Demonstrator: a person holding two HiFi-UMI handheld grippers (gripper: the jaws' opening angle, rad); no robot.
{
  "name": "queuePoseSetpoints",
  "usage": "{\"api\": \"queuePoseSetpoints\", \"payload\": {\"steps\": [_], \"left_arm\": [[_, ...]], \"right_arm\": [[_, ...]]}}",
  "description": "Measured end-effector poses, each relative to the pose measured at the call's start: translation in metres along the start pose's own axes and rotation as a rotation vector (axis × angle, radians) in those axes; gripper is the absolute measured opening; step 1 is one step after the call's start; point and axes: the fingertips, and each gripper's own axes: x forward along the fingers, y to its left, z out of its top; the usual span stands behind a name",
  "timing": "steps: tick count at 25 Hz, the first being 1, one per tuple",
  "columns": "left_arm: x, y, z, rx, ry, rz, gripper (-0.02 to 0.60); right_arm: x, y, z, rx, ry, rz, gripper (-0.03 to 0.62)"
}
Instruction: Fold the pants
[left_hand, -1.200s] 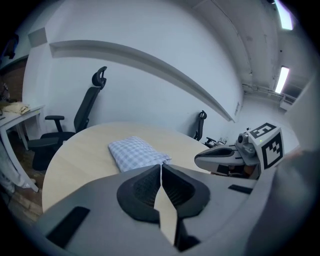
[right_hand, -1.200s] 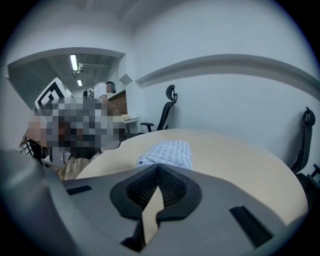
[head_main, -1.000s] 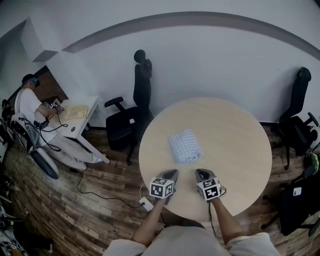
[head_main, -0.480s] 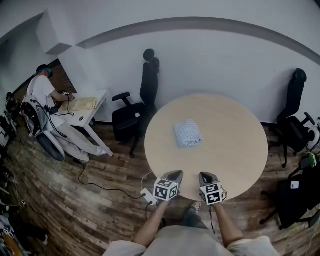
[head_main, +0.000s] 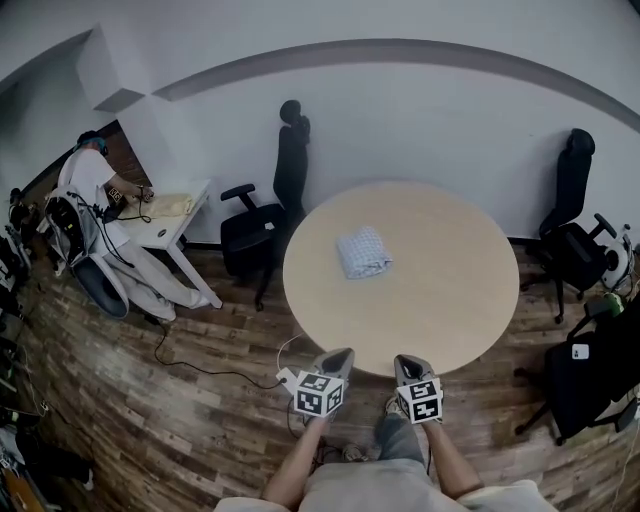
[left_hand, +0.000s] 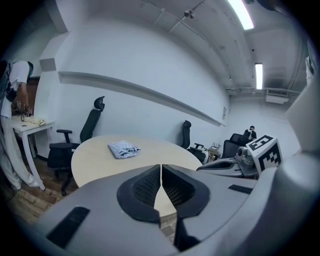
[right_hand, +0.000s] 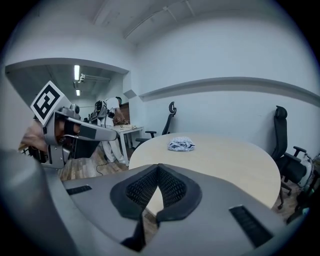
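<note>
Cool, even light from long white ceiling tube lamps; muted greyish tones. Fisheye bends straight lines at edges; gripper-view corners black.

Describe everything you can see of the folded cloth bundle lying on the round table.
The pants are a small, compact bundle of light cloth with a fine check pattern. The cloth looks soft and slightly rumpled, and it is folded into a rough rectangle with rounded edges. The bundle lies flat on the pale, wood-look round table, left of the table's middle and toward its far side in the head view. Nothing but the tabletop touches it.
</note>
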Motion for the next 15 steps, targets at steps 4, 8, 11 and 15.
{"api": "queuePoseSetpoints", "payload": {"steps": [4, 8, 11, 15], "left_arm": [[-0.011, -0.017, -0.003, -0.010, -0.025, 0.016, 0.038], [-0.009, -0.036, -0.010, -0.028, -0.037, 0.034, 0.040], [-0.003, -0.055, -0.013, -0.032, -0.037, 0.049, 0.038], [0.005, -0.072, -0.016, -0.031, -0.038, 0.054, 0.038]], "right_arm": [[-0.023, -0.002, -0.002, -0.019, -0.023, 0.005, 0.028], [-0.041, -0.009, 0.004, -0.032, -0.045, 0.023, 0.028], [-0.058, -0.020, 0.010, -0.044, -0.057, 0.036, 0.028], [-0.067, -0.035, 0.013, -0.051, -0.067, 0.043, 0.028]]}}
